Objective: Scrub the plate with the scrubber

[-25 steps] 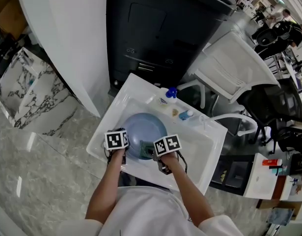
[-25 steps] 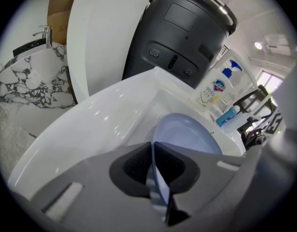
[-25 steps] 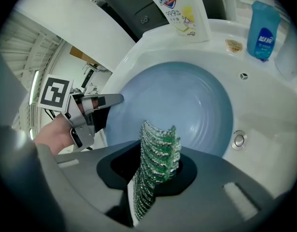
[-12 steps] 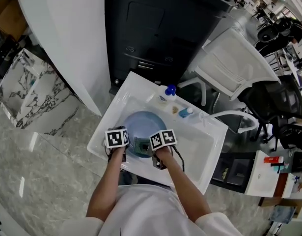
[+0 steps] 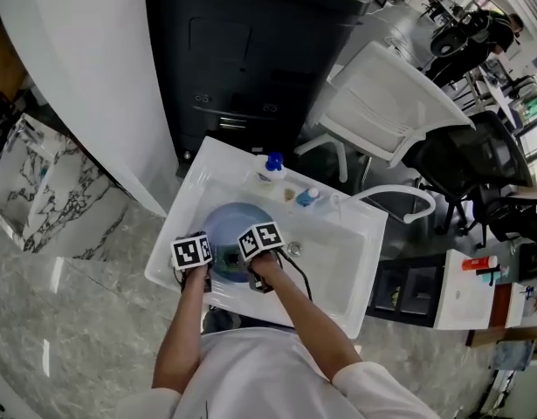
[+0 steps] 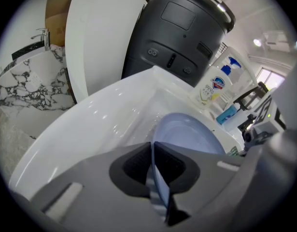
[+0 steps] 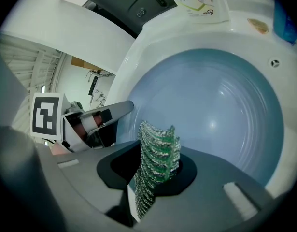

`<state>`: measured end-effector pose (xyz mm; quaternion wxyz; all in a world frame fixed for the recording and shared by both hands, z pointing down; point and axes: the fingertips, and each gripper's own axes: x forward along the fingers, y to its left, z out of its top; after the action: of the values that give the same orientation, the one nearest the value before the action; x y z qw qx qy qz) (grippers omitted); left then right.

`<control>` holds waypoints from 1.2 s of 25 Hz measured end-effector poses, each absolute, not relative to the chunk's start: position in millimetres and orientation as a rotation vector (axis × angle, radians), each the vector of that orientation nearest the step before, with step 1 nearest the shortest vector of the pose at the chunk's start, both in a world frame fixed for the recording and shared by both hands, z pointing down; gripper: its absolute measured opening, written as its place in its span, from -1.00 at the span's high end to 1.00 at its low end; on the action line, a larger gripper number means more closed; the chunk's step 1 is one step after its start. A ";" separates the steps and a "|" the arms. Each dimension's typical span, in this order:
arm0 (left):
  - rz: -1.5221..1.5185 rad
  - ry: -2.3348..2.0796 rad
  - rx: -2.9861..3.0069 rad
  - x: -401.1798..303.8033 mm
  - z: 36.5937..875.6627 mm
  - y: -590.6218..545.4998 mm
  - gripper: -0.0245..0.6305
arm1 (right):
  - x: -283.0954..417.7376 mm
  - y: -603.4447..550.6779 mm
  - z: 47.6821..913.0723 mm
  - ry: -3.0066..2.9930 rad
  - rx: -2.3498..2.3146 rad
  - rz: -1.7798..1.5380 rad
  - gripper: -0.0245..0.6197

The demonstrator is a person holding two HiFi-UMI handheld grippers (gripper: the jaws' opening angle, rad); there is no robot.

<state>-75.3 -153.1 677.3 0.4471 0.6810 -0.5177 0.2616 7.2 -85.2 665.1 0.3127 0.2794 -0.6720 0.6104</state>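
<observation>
Left gripper view shows the left gripper (image 6: pixel 154 170) pinched shut on the near rim of the pale blue plate (image 6: pixel 187 134), which sits in the white sink (image 6: pixel 85 129) just ahead of the fingers. Right gripper view has the right gripper (image 7: pixel 157 173) clamped on a green mesh scrubber (image 7: pixel 159 151) that stands up between its fingers, the plate's hollow just beyond. The plate looks glazed, stiff, breakable and probably slick when wet, so a firm rim pinch suits it; the scrubber seems soft and light
</observation>
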 end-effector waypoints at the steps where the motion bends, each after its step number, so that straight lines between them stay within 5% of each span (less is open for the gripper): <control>1: 0.648 -1.282 1.687 -75.3 677.6 -153.4 0.71 | 5.9 -86.4 665.7 -1.774 0.732 1.614 0.75; 30: 0.681 -1.230 1.712 -63.6 676.3 -149.6 0.72 | 13.7 -141.0 650.8 -1.876 0.830 1.845 0.75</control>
<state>-63.6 -149.6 676.3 0.4465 0.6914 -0.4968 0.2752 13.7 -141.0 650.8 0.1901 0.2954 -0.6675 0.6565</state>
